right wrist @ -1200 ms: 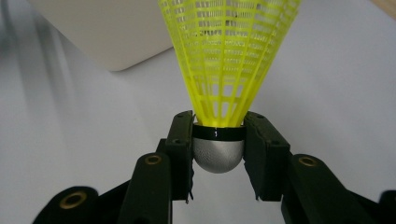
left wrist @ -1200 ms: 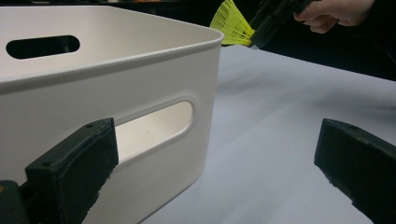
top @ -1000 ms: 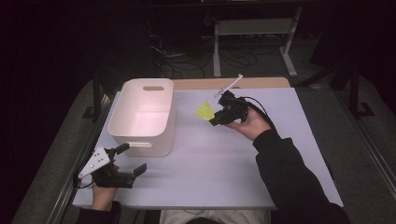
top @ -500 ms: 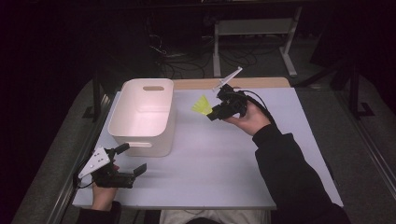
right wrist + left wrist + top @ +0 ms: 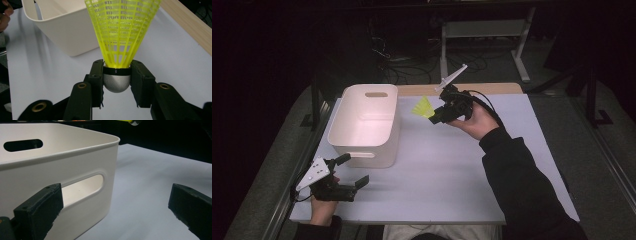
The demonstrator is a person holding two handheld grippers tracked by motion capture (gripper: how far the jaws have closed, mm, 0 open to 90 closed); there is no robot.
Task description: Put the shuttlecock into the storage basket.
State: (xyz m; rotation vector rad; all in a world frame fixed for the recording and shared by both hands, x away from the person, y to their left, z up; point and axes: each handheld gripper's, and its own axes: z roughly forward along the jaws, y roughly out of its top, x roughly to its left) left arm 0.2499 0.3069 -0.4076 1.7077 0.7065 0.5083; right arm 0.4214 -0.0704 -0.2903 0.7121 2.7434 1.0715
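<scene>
Table (image 5: 452,165) pale lavender, wooden far edge (image 5: 462,89); room dark.

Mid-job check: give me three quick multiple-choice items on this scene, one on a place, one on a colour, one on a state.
1. Where is the shuttlecock?
A. inside the white bin
B. between the right tongs, off the table
C. lying on the table

2. What colour is its skirt?
A. yellow
B. white
C. red

3. How are the left tongs?
A. shut on the bin's handle slot
B. holding the shuttlecock
C. open, holding nothing

Answers:
1 B: its silver cap sits clamped between the pads.
2 A: the mesh is bright yellow.
3 C: the jaws stand wide apart beside the bin.
</scene>
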